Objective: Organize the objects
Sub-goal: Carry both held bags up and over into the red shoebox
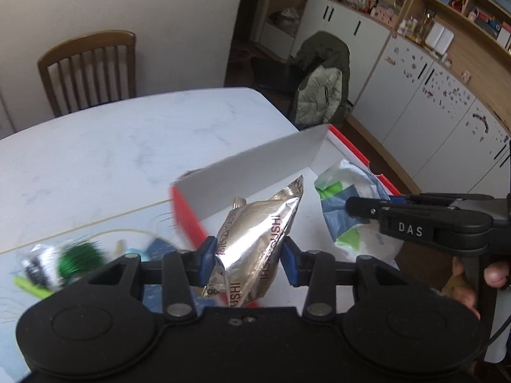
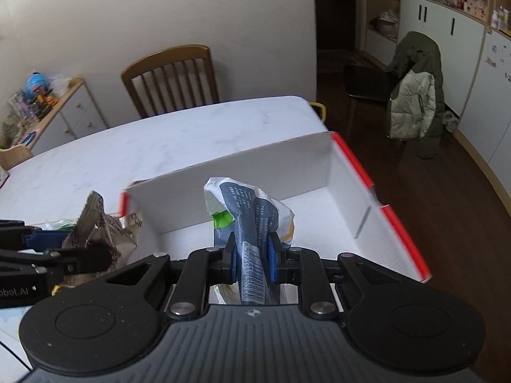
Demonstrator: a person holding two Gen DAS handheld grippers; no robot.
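My left gripper [image 1: 248, 257] is shut on a crinkled silver foil pouch [image 1: 258, 239] with dark red lettering, held at the near left wall of the open box. The box [image 1: 255, 166] is white inside with red edges and stands on the white table. My right gripper [image 2: 253, 257] is shut on a blue, white and green plastic packet [image 2: 249, 220], held above the box floor [image 2: 319, 223]. In the left wrist view the right gripper [image 1: 357, 209] reaches in from the right over that packet [image 1: 348, 198]. In the right wrist view the foil pouch [image 2: 105, 226] and the left gripper [image 2: 80, 255] show at the left.
The marble-white table [image 1: 111, 153] stretches beyond the box. Blurred small items, one green [image 1: 80, 258], lie on a mat at the near left. A wooden chair [image 1: 89, 70] stands behind the table. A jacket-covered chair [image 2: 415, 95] and white cabinets [image 1: 431, 95] stand to the right.
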